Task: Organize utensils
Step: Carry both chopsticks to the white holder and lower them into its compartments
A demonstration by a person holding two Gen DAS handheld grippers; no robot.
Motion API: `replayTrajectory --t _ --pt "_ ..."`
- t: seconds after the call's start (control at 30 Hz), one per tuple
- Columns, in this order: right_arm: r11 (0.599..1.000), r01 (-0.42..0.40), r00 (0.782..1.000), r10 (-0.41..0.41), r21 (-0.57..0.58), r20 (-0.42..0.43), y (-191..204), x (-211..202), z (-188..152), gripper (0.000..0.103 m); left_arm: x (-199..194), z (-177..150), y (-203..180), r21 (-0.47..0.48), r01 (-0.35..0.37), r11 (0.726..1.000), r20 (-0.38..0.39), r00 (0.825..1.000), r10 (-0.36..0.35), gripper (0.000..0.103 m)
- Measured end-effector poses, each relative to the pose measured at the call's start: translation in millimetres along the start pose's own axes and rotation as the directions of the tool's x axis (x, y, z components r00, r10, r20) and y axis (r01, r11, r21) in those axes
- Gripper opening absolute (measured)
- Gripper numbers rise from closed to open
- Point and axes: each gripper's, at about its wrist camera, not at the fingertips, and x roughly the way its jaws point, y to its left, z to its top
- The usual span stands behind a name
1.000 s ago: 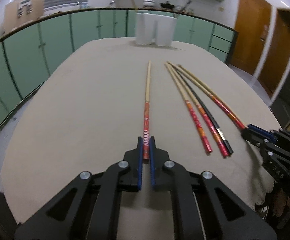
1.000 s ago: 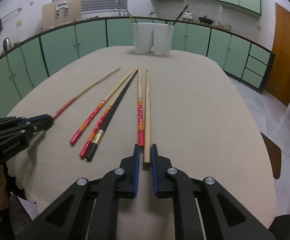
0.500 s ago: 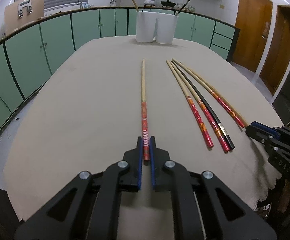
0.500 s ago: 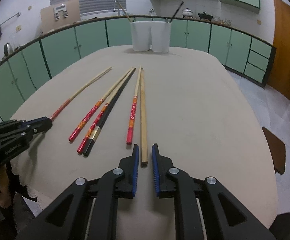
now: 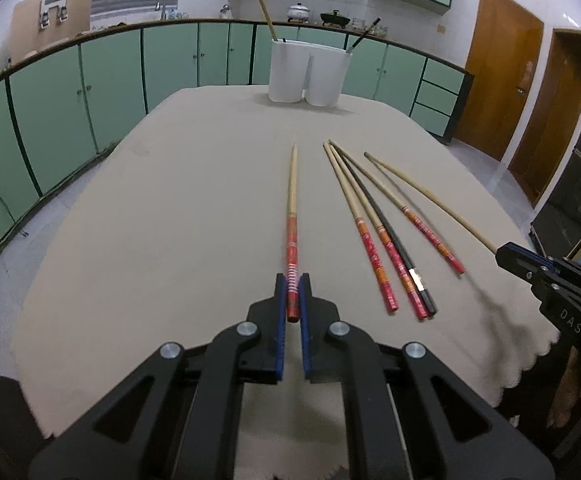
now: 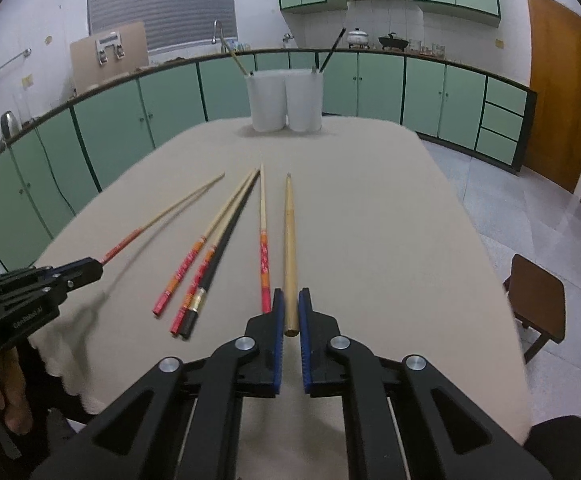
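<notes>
My left gripper (image 5: pixel 292 280) is shut on the red end of a red-and-wood chopstick (image 5: pixel 291 184), which points away over the beige tablecloth. My right gripper (image 6: pixel 288 296) is closing, and its pads press on the butt of a plain wooden chopstick (image 6: pixel 289 232), held just off the cloth. Each gripper shows in the other's view: the left gripper (image 6: pixel 90 270) at the left, the right gripper (image 5: pixel 506 250) at the right. Between them lie two red-handled chopsticks (image 6: pixel 194 260), a black one (image 6: pixel 226 240) and another red-handled one (image 6: pixel 263 240). Two white holders (image 6: pixel 286 100) stand at the table's far end.
Each white holder (image 5: pixel 308 72) has a stick leaning in it. The tablecloth's scalloped near edge (image 5: pixel 530 360) hangs over the table. A wooden stool (image 6: pixel 538 300) stands on the floor to the right. Green cabinets (image 6: pixel 170 108) run along the far wall.
My right gripper's jaws have closed on the plain chopstick and raised it off the cloth, away from the red-handled one beside it. The left gripper keeps its grip and has hardly moved.
</notes>
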Motion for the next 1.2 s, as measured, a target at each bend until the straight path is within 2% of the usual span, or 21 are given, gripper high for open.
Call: replayTrajectory --t 0.13,0.4,0.5,0.6,0.73,0.83,0.93,1.07,1.2 --pt "1.0 -0.007 1.0 0.008 -0.016 0.025 -2 -25 21 0.007 -20 15 -1 -0.003 -0.001 1.0 -0.003 1.0 0.001 0.005" --pt "0.996 -0.026 0.994 0.036 -0.088 0.104 -1 -73 84 0.006 -70 69 -1 0.015 0.009 1.0 0.077 0.997 -0.01 0.005" --pt "0.992 -0.044 0.995 0.054 -0.116 0.082 -4 -71 97 0.007 -77 83 0 0.02 -0.001 1.0 0.096 0.995 -0.001 0.005" --pt "0.995 -0.073 0.995 0.077 -0.066 0.061 -19 -57 68 0.018 -76 87 5 0.011 -0.005 1.0 0.096 0.995 0.004 0.005" --pt "0.996 -0.085 0.996 0.084 -0.035 -0.036 -18 -20 6 0.018 -71 87 8 -0.004 -0.002 1.0 0.099 0.995 0.003 0.005" --pt "0.995 -0.082 0.992 0.076 -0.052 -0.104 -12 0 -18 0.018 -72 91 5 0.01 -0.008 1.0 0.105 0.994 0.007 0.006" --pt "0.998 -0.055 0.991 0.05 -0.041 -0.128 -13 9 -28 0.018 -72 95 6 0.014 -0.01 1.0 0.108 0.994 0.008 0.006" --pt "0.998 -0.066 0.989 0.065 0.0 -0.136 -21 11 -31 0.018 -72 96 4 0.02 -0.016 1.0 0.11 0.994 0.013 0.006" --pt "0.998 -0.055 0.99 0.051 -0.02 -0.135 -19 10 -32 0.017 -73 95 -1 0.029 -0.018 0.999 0.112 0.994 0.015 0.006"
